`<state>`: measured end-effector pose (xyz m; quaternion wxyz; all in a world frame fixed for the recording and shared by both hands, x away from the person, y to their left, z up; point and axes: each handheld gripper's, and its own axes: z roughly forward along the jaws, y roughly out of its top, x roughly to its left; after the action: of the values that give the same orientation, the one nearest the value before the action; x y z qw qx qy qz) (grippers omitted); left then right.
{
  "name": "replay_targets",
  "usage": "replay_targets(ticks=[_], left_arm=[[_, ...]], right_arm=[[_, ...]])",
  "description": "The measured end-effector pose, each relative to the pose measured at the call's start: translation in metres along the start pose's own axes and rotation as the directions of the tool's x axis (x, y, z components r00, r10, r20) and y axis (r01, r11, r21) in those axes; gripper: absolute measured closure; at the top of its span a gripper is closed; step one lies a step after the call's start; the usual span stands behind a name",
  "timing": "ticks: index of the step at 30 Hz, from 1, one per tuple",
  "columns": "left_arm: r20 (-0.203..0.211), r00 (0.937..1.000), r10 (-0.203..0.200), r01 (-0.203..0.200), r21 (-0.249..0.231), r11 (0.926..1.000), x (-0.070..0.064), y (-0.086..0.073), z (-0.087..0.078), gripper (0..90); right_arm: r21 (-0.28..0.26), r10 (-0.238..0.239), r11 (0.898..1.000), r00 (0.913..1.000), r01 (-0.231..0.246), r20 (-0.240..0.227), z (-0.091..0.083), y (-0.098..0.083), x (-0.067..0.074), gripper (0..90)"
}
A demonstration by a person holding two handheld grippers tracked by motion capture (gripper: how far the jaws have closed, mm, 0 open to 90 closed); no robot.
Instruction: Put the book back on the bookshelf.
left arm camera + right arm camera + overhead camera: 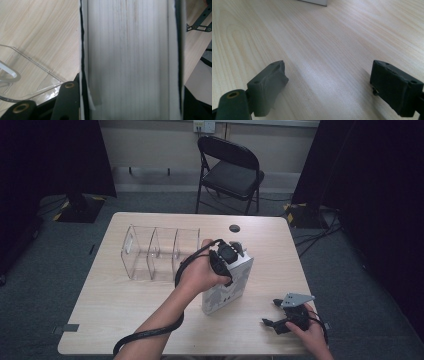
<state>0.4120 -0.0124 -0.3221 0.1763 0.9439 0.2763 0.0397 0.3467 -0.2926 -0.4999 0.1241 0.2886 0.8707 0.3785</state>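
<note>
Pale wood grain covers the table (125, 315), and on it a thick white book (229, 285) stands upright near the middle, just right of a clear plastic organiser (157, 252) with three compartments. The left gripper (226, 256) comes down on the book's top edge, its jaws pinching the closed block of pages from both sides. The book's cover carries a grey pattern, but any lettering there is too small to read. A small dark round disc (234, 228) lies near the table's far edge, well apart from the book, and a black folding chair (230, 170) stands on the floor beyond.

From the left gripper view, the page edges (130, 57) run up the middle between the dark covers, with a corner of the organiser (30, 80) lying beside it on the wood.

Near the table's front right corner the right gripper (280, 317) rests low over the bare wood, jaws spread wide with nothing between them. The right gripper view shows its two dark pads (268, 86) apart over the table and the book's bottom corner (315, 2) at the top edge.
</note>
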Motion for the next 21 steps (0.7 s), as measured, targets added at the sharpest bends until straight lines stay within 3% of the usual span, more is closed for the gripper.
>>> replay_targets(ticks=[6, 13, 21], left_arm=[[0.005, 0.9997, -0.026, 0.026, 0.021, 0.9994, 0.0, -0.003, -0.006, 52.5], [0.01, 0.9968, -0.079, 0.079, 0.006, 0.9969, 0.003, -0.012, -0.021, 52.6], [-0.003, 0.9956, -0.094, 0.094, 0.024, 0.9953, 0.007, -0.021, -0.03, 52.7]], right_arm=[[0.0, 0.0, 1.0, 1.0, 0.0, -0.001, 0.0, 0.0, 0.0, 11.9], [0.0, 0.0, 1.0, 1.0, 0.0, -0.002, 0.0, 0.0, 0.0, 11.9], [0.0, 0.0, 1.0, 1.0, 0.0, -0.001, 0.0, 0.0, 0.0, 11.9]])
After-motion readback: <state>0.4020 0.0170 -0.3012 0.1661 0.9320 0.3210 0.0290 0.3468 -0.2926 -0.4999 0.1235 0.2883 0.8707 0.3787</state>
